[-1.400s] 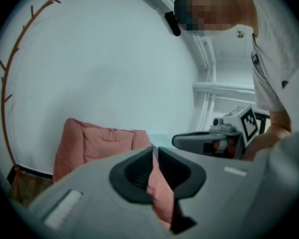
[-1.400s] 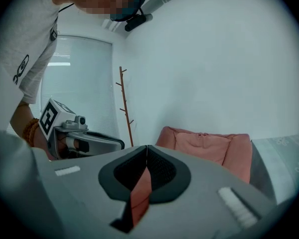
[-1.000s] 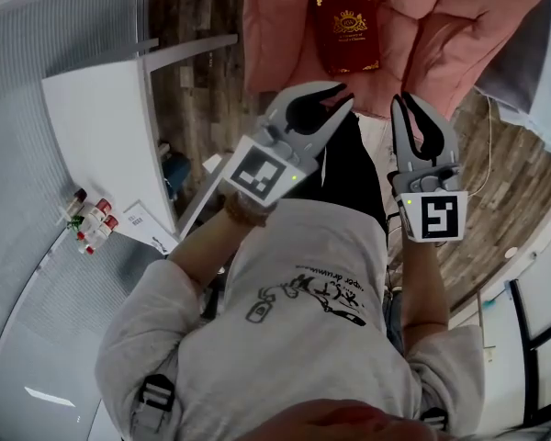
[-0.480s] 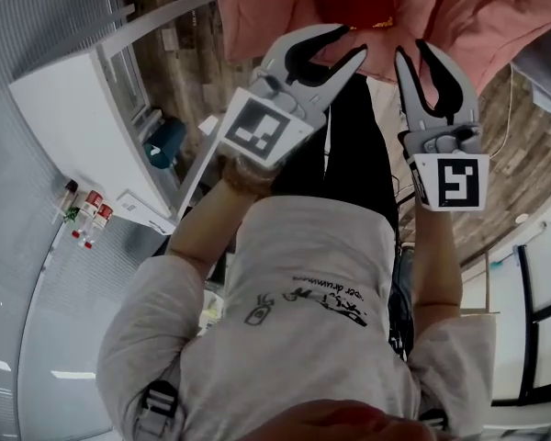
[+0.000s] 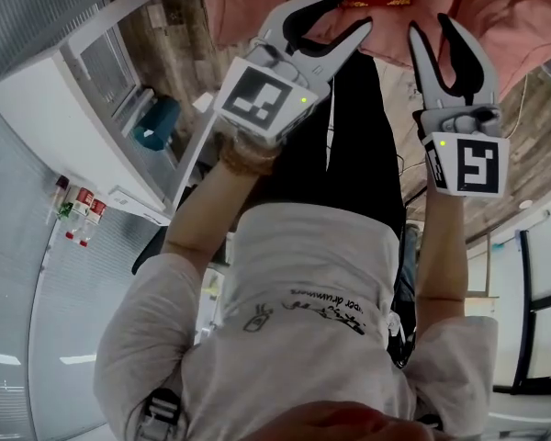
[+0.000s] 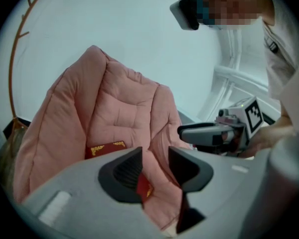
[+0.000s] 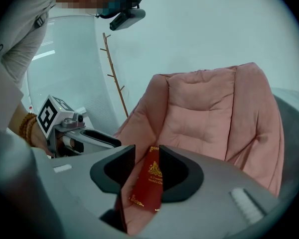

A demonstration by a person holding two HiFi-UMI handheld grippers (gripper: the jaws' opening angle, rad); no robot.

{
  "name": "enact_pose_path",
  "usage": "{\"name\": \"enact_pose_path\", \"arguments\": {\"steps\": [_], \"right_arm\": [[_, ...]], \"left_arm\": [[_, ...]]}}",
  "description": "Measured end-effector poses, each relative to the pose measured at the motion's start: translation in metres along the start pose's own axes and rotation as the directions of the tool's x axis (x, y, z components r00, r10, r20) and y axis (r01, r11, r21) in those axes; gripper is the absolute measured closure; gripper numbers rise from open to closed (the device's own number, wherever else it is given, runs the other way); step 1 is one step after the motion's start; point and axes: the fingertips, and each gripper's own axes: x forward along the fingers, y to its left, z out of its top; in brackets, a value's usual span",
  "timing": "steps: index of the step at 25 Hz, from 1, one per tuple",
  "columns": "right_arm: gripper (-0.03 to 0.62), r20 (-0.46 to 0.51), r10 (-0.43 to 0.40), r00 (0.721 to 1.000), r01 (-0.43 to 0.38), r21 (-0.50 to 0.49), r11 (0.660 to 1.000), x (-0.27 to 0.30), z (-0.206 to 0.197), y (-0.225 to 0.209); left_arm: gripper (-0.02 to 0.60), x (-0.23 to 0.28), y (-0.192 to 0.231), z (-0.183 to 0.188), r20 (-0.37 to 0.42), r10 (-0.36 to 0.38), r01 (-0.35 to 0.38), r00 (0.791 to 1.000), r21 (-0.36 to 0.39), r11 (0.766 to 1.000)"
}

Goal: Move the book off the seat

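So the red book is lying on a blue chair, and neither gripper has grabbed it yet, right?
Not blue: the chair is pink, as the right gripper view shows. The rest stands: the red book lies on it, and neither the left gripper nor the right gripper has grabbed it. Their jaws have just been opening, with nothing held between them.

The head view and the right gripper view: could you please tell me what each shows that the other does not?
Only the head view: the person's pale shirt, small bottles near a white desk, the plank floor. Only the right gripper view: the quilted backrest of the pink seat, a branch-like coat stand, gold print on the red book. Both: that seat and the book lying on it.
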Motion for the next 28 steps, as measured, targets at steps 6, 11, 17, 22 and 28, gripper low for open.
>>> {"name": "enact_pose_path", "arguments": {"steps": [6,11,17,22,28], "right_arm": [[0.427,-0.031,-0.007,0.999,0.007,0.003,1.000,0.023,-0.039,-0.013],[0.411,-0.051,-0.024,0.998,0.025,0.025,0.999,0.038,-0.071,-0.023],[0.385,-0.089,-0.017,0.996,0.021,0.046,0.999,0.062,-0.105,-0.034],[0.358,-0.119,-0.009,0.993,0.016,0.061,0.998,0.080,-0.135,-0.045],[0.303,-0.184,0.014,0.983,-0.001,0.076,0.997,0.109,-0.170,-0.054]], "left_arm": [[0.382,0.019,0.021,-0.037,-0.023,0.016,-0.017,1.000,-0.034,0.999],[0.355,0.036,0.031,-0.061,-0.033,0.019,-0.021,0.999,-0.047,0.999],[0.321,0.055,0.054,-0.092,-0.070,0.033,-0.039,0.997,-0.089,0.995],[0.283,0.071,0.070,-0.116,-0.090,0.058,-0.070,0.994,-0.130,0.989],[0.227,0.084,0.095,-0.143,-0.117,0.103,-0.122,0.988,-0.172,0.977]]}}
